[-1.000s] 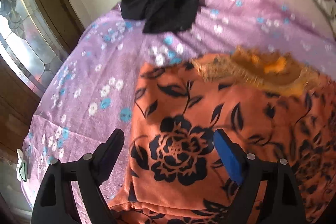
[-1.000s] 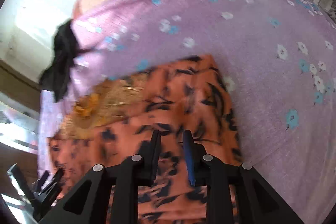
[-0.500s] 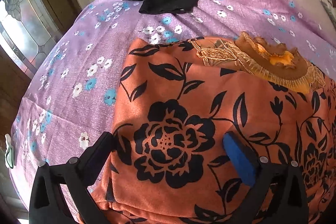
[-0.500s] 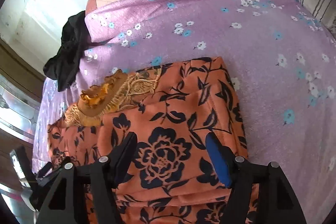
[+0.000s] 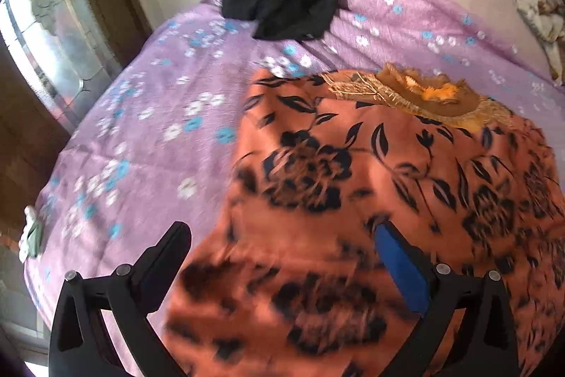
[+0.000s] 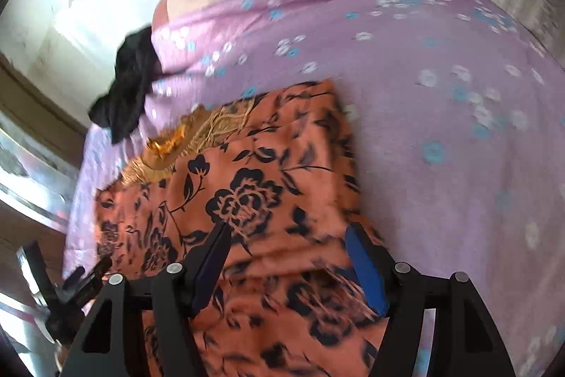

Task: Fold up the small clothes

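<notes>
I read no writing or labels anywhere. The folded orange garment with black flower print [image 5: 370, 186] lies on the purple bedspread with white and blue flowers [image 5: 148, 136], its gold-embroidered neckline [image 5: 416, 94] at the far edge. My left gripper [image 5: 282, 246] hovers over its near-left part, jaws spread, empty. My right gripper [image 6: 287, 253] hangs above its right side, jaws likewise released. A crumpled black cloth [image 5: 289, 6] sits well apart

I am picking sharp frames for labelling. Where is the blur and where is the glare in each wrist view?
Left wrist: the orange floral garment smears near the left gripper; the black garment stays fairly crisp; the wall behind it is washed out. Right wrist: blur runs across the purple bedsheet and the cloth by the right gripper; top left is blown out.
</notes>
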{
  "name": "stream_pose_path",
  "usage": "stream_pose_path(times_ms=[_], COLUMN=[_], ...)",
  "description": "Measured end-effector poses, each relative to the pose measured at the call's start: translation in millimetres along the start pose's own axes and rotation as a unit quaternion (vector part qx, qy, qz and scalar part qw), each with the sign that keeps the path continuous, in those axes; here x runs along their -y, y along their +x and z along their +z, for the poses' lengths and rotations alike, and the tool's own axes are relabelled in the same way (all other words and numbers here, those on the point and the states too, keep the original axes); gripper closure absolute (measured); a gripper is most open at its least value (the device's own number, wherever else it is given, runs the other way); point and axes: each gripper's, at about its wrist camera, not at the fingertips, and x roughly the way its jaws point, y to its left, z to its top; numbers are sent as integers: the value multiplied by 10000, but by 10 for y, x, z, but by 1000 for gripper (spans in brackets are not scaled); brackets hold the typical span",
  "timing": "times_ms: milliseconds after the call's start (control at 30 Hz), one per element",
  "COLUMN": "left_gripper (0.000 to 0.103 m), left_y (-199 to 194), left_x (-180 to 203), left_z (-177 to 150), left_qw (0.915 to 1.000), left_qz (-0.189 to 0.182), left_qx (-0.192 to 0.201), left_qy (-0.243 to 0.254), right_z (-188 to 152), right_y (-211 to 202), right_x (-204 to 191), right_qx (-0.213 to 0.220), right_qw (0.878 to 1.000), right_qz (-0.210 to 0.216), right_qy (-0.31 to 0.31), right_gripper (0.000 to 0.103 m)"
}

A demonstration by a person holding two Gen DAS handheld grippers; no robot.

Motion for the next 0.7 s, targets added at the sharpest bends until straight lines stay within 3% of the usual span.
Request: stream_pose_path(times_ms=[133, 333, 533, 600, 700], left_gripper=[0, 0, 0, 0, 12], left_y=[-295, -496, -596, -612, -612], left_x=[-309, -784, -1110, -1159, -1223], left_z=[-405, -987, -1527, -1647, -1744], left_qw=[9999, 9998, 9970, 9954, 9912], left_qz=[4, 46, -181, -323, -622], left_qx=[129, -212, -720, -834, -1033], left_qy=[-2, 43, -219, -332, -538], right_z=[-320, -861, -1401, -1579, -1741], right_y=[-378, -696, -842, -804, -782], right_x=[382, 984, 1089, 1055, 1012], right_qx=[114, -19, -407, -740, -988], right_qw=[9996, 9969, 9923, 9878, 9866], right_qz=[144, 266, 788, 1036, 912], right_qy=[231, 742, 861, 898, 922], right_gripper=[32, 32, 32, 32, 32])
